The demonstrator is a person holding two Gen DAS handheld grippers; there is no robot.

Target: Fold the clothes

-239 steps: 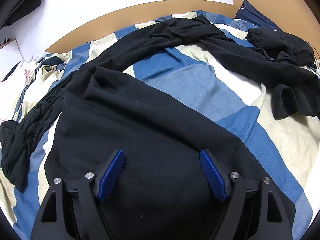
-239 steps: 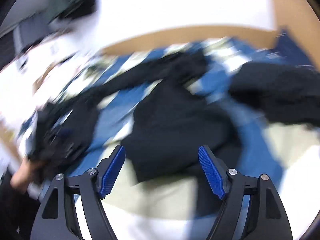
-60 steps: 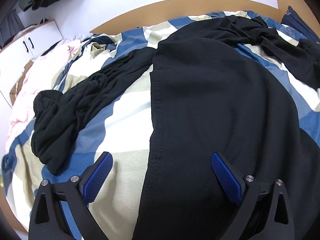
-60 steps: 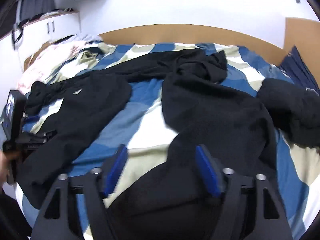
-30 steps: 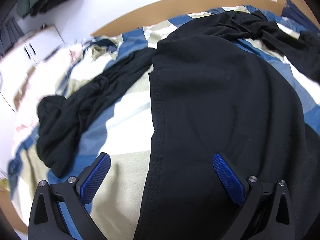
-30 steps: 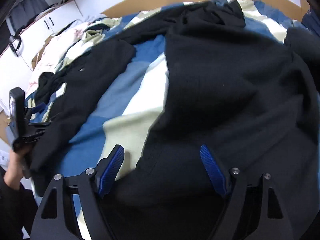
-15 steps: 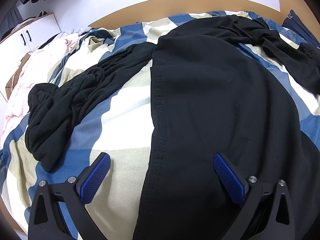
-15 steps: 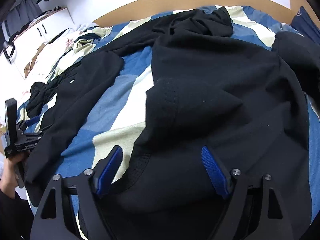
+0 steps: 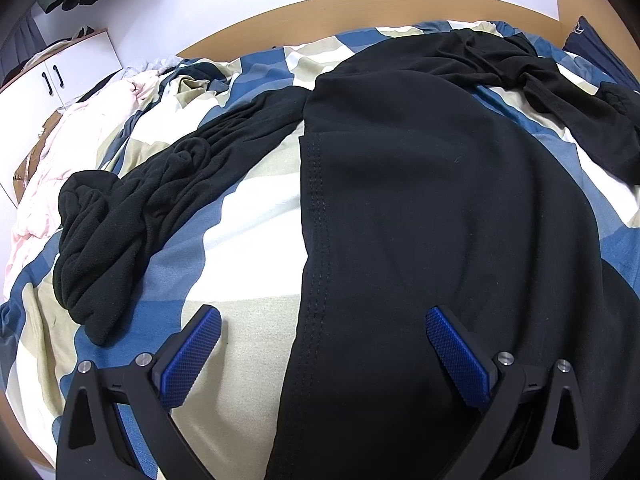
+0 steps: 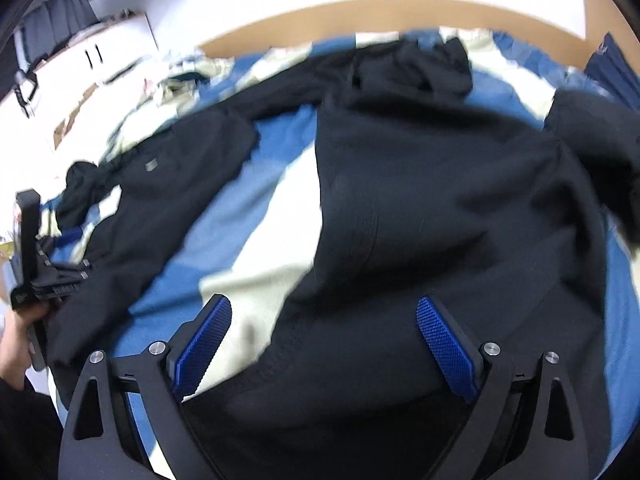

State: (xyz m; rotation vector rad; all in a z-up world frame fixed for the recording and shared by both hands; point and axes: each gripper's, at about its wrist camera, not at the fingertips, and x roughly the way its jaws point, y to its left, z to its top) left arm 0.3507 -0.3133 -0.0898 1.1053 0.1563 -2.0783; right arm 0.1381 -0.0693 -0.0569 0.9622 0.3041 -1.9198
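A black long-sleeved garment (image 9: 432, 184) lies spread on the blue, cream and white bedcover (image 9: 248, 216). Its stitched hem edge (image 9: 316, 216) runs down between the blue pads of my open left gripper (image 9: 322, 330), which hovers just above it. One bunched sleeve (image 9: 120, 208) trails off to the left. In the right wrist view, blurred by motion, my open right gripper (image 10: 324, 320) hangs over the other half of the black garment (image 10: 460, 208), holding nothing. The left gripper (image 10: 36, 248) shows there too, at the far left in a hand.
A wooden headboard (image 9: 360, 8) curves behind the bed, under a white wall. A pink blanket (image 9: 60, 140) and a white cabinet (image 9: 56, 72) sit at the left. A dark blue cloth (image 9: 592, 40) lies at the far right corner.
The right wrist view has shifted and blurred; the raised fold of black cloth in front of the right gripper has dropped flatter. The left gripper has barely moved.
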